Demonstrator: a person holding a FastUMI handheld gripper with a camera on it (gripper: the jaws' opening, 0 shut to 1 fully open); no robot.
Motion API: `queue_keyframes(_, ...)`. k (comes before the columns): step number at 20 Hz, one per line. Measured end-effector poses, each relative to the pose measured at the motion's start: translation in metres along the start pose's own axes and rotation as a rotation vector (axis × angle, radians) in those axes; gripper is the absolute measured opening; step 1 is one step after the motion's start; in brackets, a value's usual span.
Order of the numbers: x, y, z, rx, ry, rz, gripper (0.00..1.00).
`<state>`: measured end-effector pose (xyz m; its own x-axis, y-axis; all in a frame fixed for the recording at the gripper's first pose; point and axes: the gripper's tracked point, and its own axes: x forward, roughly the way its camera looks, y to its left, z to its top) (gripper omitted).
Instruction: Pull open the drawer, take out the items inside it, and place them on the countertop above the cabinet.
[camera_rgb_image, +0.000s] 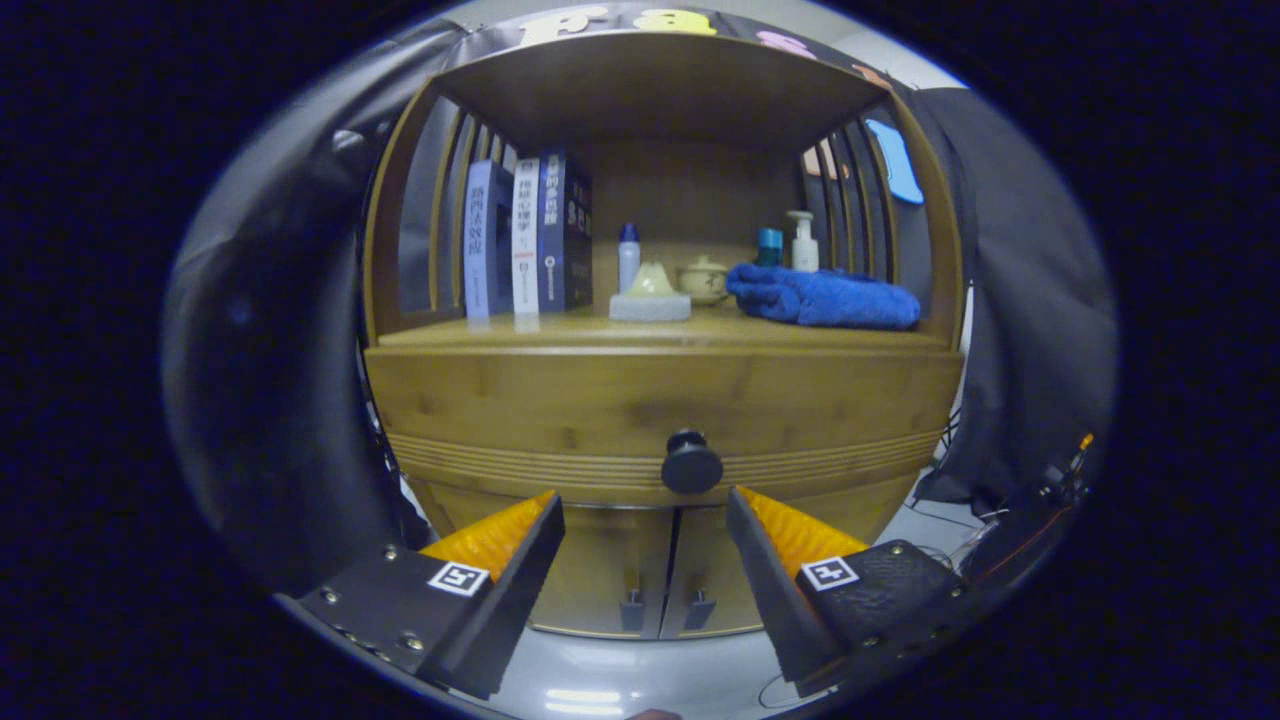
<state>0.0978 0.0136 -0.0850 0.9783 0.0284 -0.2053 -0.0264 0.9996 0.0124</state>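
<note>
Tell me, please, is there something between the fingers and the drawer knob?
Nothing visible stands in the way. The gripper is open, its fingers apart and holding nothing. The black knob on the closed drawer sits just ahead of the fingers, above the gap between them, with only open space before it.

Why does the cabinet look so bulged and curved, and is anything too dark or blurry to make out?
Gripper view: the fisheye lens bows the cabinet; the knob, books and towel are sharp and evenly lit; the floor shows glare streaks; the gripper, jaws open, sits short of the knob.
</note>
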Motion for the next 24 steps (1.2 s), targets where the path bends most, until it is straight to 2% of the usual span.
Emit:
queue_keyframes(8, -0.074, -0.011, 0.095, 0.027, -0.073, -0.004, 0.98)
queue_keyframes(14, -0.133, -0.028, 0.147, 0.020, -0.137, -0.050, 0.98)
queue_keyframes(19, -0.170, -0.029, 0.156, 0.034, -0.171, -0.050, 0.97)
queue_keyframes(24, -0.169, -0.035, 0.139, 0.048, -0.134, -0.056, 0.98)
